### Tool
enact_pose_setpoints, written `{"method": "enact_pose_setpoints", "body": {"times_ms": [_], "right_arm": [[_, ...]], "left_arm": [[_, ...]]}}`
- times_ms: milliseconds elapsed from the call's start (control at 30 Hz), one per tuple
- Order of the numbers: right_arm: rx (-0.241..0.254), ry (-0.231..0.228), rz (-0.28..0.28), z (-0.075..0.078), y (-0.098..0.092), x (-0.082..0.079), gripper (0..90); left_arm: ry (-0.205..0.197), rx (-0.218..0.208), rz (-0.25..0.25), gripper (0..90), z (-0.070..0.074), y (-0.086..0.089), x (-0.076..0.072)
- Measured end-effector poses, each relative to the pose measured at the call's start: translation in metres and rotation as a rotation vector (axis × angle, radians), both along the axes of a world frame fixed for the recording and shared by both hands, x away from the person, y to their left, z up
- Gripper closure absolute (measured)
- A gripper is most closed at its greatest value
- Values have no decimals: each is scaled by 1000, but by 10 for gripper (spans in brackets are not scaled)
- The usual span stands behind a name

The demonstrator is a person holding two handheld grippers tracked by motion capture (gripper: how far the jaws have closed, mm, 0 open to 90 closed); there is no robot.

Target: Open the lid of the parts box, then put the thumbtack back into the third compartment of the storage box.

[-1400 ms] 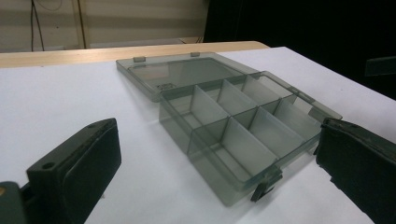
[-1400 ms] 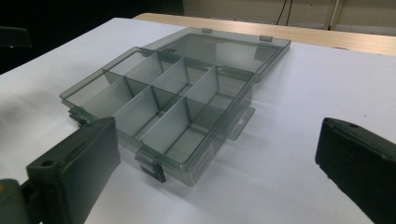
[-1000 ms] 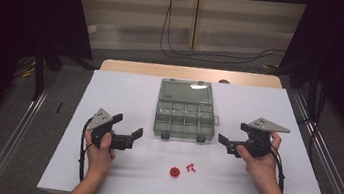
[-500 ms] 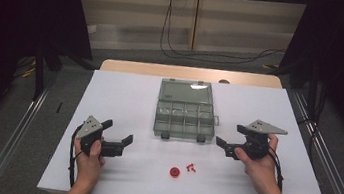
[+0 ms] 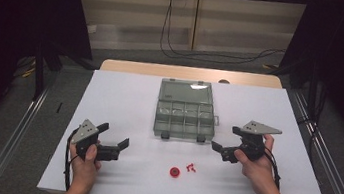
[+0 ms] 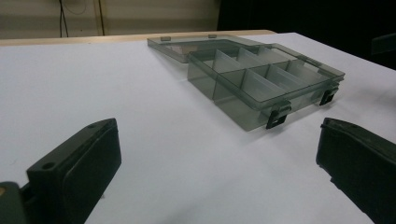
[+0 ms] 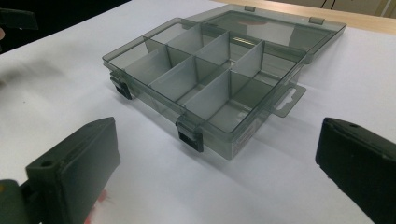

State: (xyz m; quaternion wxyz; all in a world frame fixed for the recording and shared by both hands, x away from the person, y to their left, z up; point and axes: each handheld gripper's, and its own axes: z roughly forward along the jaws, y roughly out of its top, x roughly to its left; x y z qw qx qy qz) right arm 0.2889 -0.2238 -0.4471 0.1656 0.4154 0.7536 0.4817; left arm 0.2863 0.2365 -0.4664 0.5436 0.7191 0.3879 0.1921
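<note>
A grey see-through compartment box lies open mid-table, its lid flat behind it and its several compartments empty. A round red piece and small red bits lie in front of it. My left gripper hovers low at the near left, open, pointing right toward the box. My right gripper is open just right of the box's front corner. In the right gripper view the box lies close ahead between the jaws. Nothing sits in the left gripper or the right gripper.
The white table has a wooden strip along its far edge. Metal rails run on the floor at both sides. A red blur shows beside the right gripper's left jaw.
My left gripper has drawn back toward the near-left edge of the table. The right gripper has shifted slightly toward the near edge. Both stayed open.
</note>
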Motion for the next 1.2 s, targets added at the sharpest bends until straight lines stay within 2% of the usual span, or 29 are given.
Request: {"method": "enact_pose_setpoints", "body": {"times_ms": [67,200,367,500,667,733,933,967,1067,1133,1200], "right_arm": [[-3,-2,3,-1,1,0,0],[-5,4,9,1,3,-1,0],[-12,3,17,2,6,-2,0],[-15,11,40,2,9,-2,0],[-14,46,102,1,18,-5,89],[-18,46,123,0,22,-6,127],[-38,68,126,-3,29,-12,269],[-42,68,133,-3,30,-13,292],[-49,68,156,-5,34,-16,367],[-52,70,175,-6,37,-17,394],[-56,75,190,-7,40,-18,420]], "left_arm": [[5,-15,3,1,-1,-1,1],[8,-4,1,3,-3,0,1],[11,-31,0,4,-5,0,2],[16,-25,6,6,-6,1,3],[8,-10,0,13,-7,-2,2],[8,-1,-5,17,-7,-2,2],[10,-2,2,21,-7,-4,3],[10,8,-1,21,-7,-3,3],[12,0,6,23,-7,-4,3],[11,11,3,23,-7,-4,3],[11,2,7,23,-7,-4,3]]}}
